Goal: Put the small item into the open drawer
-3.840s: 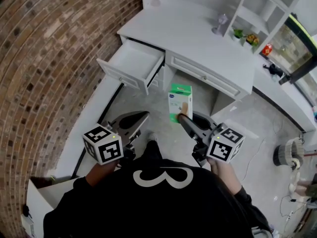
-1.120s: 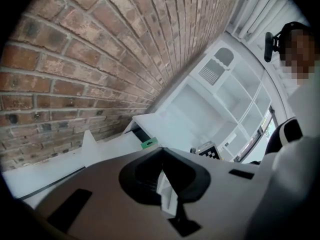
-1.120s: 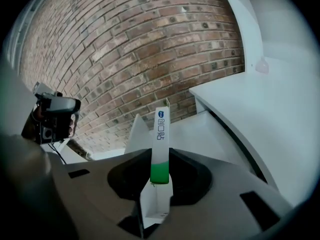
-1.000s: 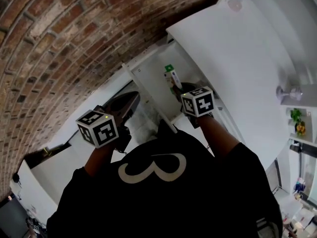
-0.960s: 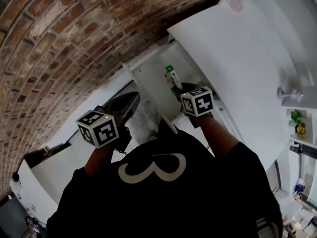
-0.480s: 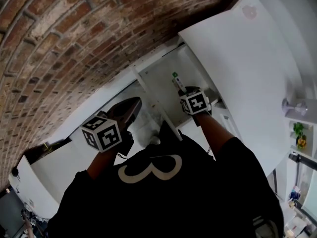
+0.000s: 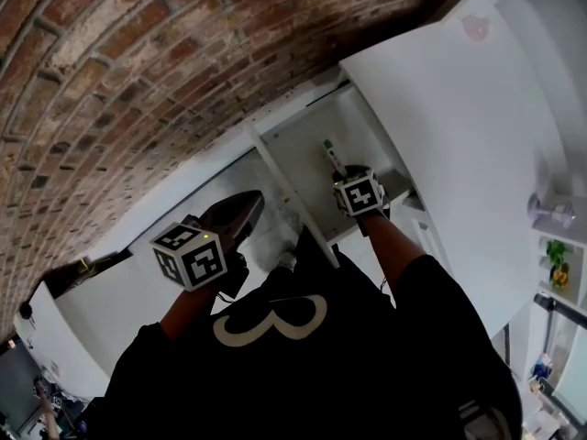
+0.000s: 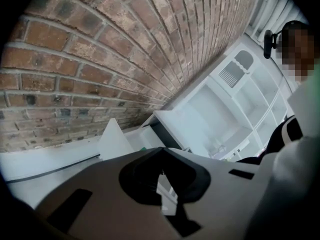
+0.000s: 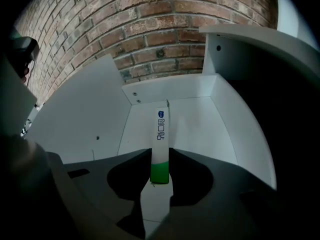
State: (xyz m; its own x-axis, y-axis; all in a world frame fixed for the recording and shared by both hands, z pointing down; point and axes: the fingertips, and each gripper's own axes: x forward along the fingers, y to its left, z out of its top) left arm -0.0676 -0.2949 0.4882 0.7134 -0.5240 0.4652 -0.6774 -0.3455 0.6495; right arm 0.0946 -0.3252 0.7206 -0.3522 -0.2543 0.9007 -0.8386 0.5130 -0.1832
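- Right gripper (image 9: 160, 158) is clamped on the slim white-and-green box (image 9: 160, 134), pads squeezing its green end, the box edge-on to me and pointing away along the jaws
- The box is inside the outline of the open drawer (image 9: 200, 129): in the right gripper view I've got the white drawer floor under it and the side and back walls round it
- Head view agrees: the box sits over the pulled-out drawer, just below the edge of the white worktop (image 7: 459, 126), with the brick wall (image 7: 138, 62) alongside
- I can't tell whether the far end of the box rests on the drawer floor or hangs just above it; no view gives me that gap
- Left gripper (image 8: 162, 150) has its jaws together with nothing between them, held low and off to the side, outside the drawer; it's playing no part here
- My read: pick-up done, carry done, positioning over the drawer as good as done
- What's left: lower the box if there's any drop remaining, let the jaws go so it lies on the drawer floor, then draw the right gripper clear of the walls
- The task isn't finished until that box is lying loose in there, and it hasn't been let go yet
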